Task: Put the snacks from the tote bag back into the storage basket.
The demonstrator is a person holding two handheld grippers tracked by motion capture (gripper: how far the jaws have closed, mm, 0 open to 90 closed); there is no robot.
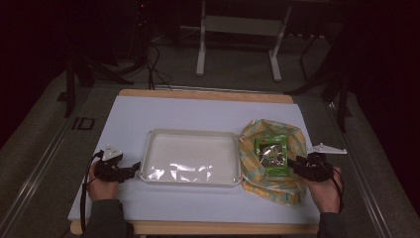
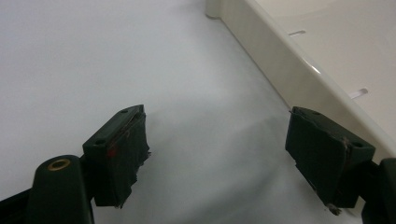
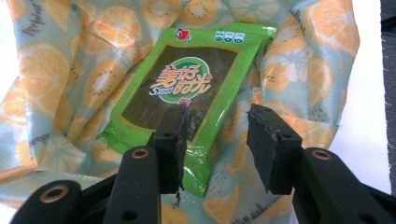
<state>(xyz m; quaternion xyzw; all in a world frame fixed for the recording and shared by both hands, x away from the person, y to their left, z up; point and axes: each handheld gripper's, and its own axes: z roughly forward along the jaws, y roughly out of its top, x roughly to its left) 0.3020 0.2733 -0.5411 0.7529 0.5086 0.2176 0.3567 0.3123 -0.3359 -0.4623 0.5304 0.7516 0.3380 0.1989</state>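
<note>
Green snack packet [image 3: 187, 107] is lying lengthwise just ahead of your right gripper [image 3: 217, 140], whose half-spread jaws are straddling its near corner without pinching, while your left gripper [image 2: 217, 154] is resting spread wide beside the tray [image 2: 299, 70].

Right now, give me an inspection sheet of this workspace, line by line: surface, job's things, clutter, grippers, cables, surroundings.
Surface: white sheet over a wooden table top; no spills seen.
Job's things: green snack packet lying in the open fruit-print cloth bag; cream tray beside the bag, nothing in it.
Clutter: nothing seen.
Grippers: left gripper open, beside the tray's left wall, nothing between the jaws. Right gripper open over the packet's near corner; pads not pressing on it.
Cables: black cable trailing from the left gripper; more cables on the floor beyond the table.
Surroundings: dark room, white stand legs behind the table.
</note>
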